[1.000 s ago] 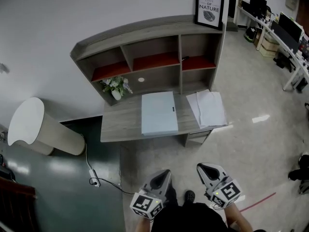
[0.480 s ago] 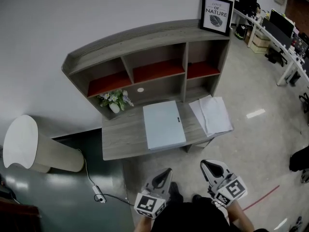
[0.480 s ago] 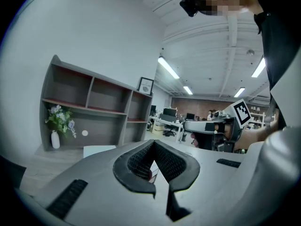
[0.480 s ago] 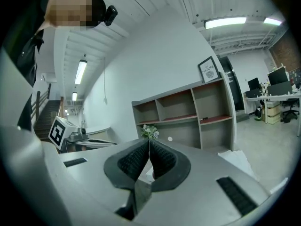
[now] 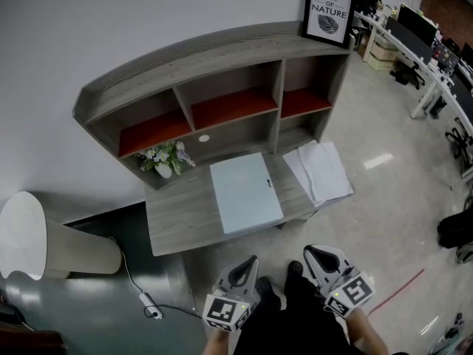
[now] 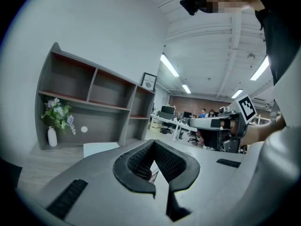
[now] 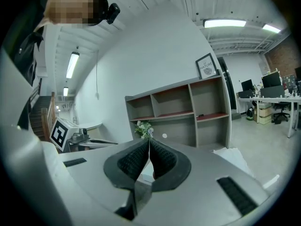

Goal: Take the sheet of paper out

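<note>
Jaws of the left gripper (image 5: pixel 251 260) are pressed together with nothing between them. The right gripper (image 5: pixel 310 252) is the same, its pads meeting at the tips and empty. Both hang low in the head view over the floor (image 5: pixel 384 220), well short of the tabletop (image 5: pixel 177 214), touching nothing. White sheets of paper (image 5: pixel 319 170) lie flat at the tabletop's right end. Their long axis runs from the front edge back toward the shelf unit (image 5: pixel 192 59), and the near right corner reaches past the edge. Just to their left, apart from them, lies a closed pale blue folder (image 5: pixel 245 194). Its long axis likewise runs front to back, leaning slightly left at the far end, with a small dark clasp (image 5: pixel 269 183) on its right edge.
</note>
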